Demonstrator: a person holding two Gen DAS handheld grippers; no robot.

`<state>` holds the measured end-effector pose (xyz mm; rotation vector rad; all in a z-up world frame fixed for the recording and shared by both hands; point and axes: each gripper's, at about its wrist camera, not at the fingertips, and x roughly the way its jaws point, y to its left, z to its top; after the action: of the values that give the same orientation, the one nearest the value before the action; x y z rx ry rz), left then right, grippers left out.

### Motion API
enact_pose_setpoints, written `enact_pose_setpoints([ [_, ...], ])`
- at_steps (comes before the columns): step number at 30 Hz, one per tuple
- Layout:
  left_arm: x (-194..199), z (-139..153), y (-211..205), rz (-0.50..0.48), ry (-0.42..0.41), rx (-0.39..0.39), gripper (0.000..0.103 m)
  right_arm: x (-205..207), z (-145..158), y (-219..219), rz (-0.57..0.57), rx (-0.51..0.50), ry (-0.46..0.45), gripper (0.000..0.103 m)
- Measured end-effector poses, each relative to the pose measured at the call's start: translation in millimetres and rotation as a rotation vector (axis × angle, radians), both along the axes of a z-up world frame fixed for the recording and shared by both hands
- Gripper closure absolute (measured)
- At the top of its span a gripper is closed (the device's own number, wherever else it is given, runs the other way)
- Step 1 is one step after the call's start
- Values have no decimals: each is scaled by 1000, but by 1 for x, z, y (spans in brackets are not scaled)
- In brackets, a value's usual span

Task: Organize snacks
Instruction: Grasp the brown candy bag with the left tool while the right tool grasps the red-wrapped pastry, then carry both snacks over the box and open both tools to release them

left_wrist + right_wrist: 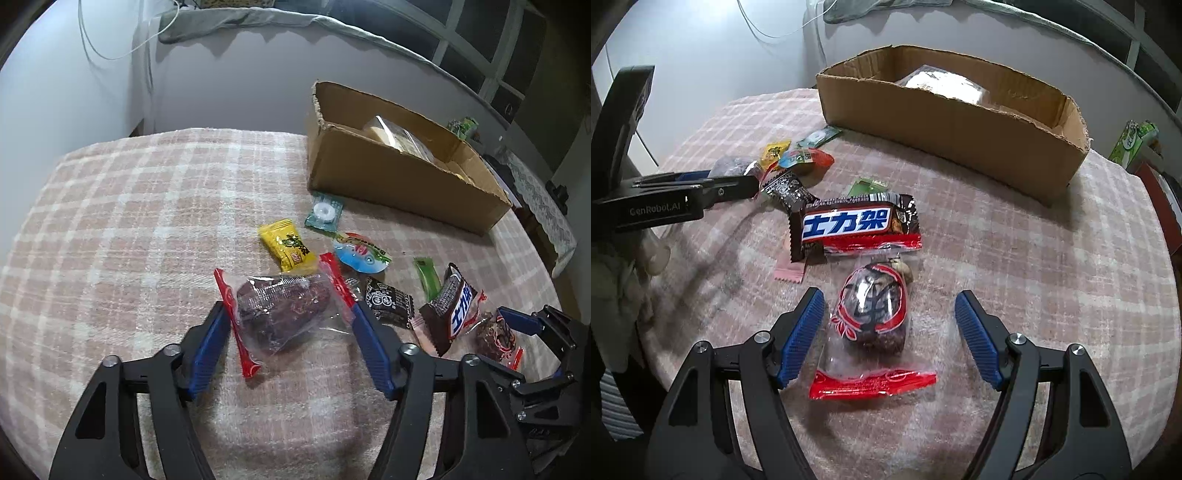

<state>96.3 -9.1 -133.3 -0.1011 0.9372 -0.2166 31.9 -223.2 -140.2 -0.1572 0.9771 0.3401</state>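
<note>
Lying flat on the checked cloth of the bench (129,206), two clear packets with red sealed ends are each bracketed by a tool. The left packet (280,310) is placed between the blue pads of the left tool (290,325), which is spread wide; whether the pads touch the red seals cannot be told. The right packet (873,314) is centred under the right tool (890,314), also spread wide and clear of the wrapper. Both tools appear positioned for a simultaneous pickup. Just beyond, a chocolate bar (857,225) and smaller sweets remain scattered. The cardboard box (945,125), open-topped and already holding a bag, is set behind as the likely destination.
</note>
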Motion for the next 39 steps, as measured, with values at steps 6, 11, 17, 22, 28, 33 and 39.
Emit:
enact_pose_setpoints([
  [6,-1,1,1,-4,-19,-4,45,2,2,-4,-6,-5,-9,59],
  [11,-7,4,6,7,-34,-12,47,2,4,-11,-14,18,-8,62],
  [17,-16,16,15,23,-59,-37,48,-2,11,-18,-18,35,-18,63],
  [22,-22,34,18,23,-97,-58,48,-4,23,-20,-18,50,-43,63],
  [28,-20,65,14,13,-164,-82,48,1,47,-26,-17,55,-97,63],
  [33,-7,84,8,5,-208,-83,48,15,69,-36,-39,59,-148,63],
  [39,15,102,-1,-7,-250,-82,48,39,96,-47,-65,62,-208,62],
])
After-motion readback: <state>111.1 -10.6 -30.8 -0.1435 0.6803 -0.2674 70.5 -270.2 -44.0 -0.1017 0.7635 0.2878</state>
